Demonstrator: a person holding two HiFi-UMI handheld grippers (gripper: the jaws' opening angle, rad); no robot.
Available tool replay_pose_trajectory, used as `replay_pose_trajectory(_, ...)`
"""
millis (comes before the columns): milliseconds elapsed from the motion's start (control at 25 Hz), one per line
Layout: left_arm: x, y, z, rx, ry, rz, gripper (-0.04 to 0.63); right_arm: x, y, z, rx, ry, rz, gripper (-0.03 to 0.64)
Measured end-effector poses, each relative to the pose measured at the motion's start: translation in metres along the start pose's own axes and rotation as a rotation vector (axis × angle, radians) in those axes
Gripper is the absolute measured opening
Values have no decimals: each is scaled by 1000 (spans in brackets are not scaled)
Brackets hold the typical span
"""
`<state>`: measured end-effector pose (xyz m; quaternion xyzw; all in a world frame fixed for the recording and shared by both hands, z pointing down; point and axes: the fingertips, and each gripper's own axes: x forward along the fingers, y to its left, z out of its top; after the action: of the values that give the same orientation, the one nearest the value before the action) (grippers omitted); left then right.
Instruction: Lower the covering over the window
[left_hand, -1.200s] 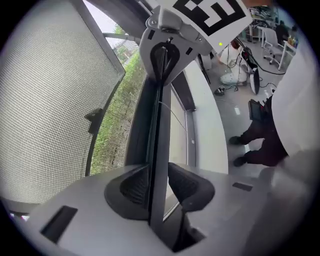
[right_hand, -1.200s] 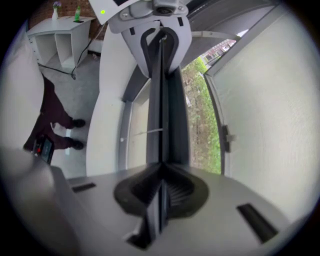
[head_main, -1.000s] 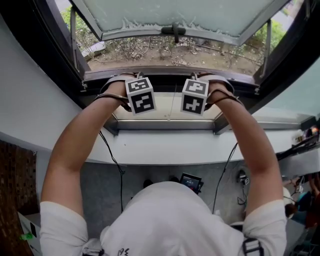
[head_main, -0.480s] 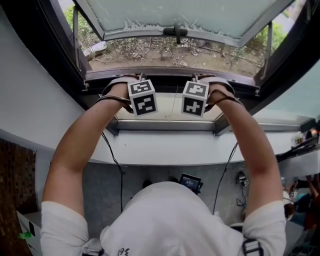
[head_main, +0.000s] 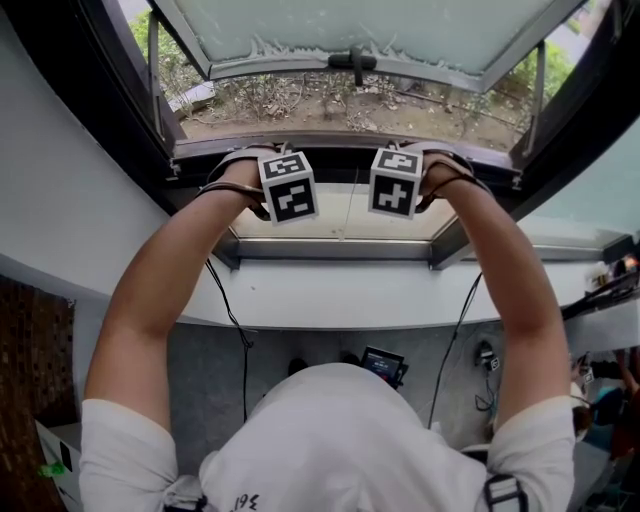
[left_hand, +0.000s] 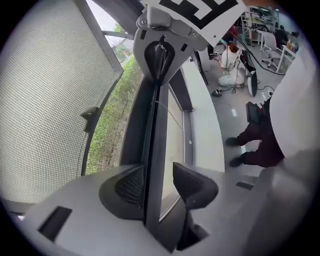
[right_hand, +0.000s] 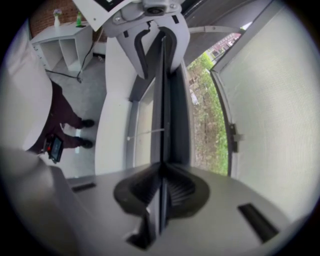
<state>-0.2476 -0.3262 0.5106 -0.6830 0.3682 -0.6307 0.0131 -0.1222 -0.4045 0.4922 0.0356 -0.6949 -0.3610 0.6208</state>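
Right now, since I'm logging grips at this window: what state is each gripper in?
Left gripper: open, its jaws have just been opening; the dark rail sits between them, unclamped.
Right gripper: shut on the dark rail.

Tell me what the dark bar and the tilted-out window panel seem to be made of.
The dark bar is likely painted or anodised metal, judging by its thin straight edge and dull satin sheen. The window panel is pale and translucent with a fine grid: wired or patterned glass, possibly mesh.
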Motion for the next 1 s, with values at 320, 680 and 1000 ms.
replay_pose_trajectory(320,0,2,0,6,6,8,173,-5,39,-1,-3,10,244,384)
replay_pose_trajectory(680,1,-8,0,1,11,-34,241,7,19,-1,-1,35,-23,207)
replay_pose_trajectory(1000,5,-5,-2,29,30,10,247,13,16,0,13,50,-94,210)
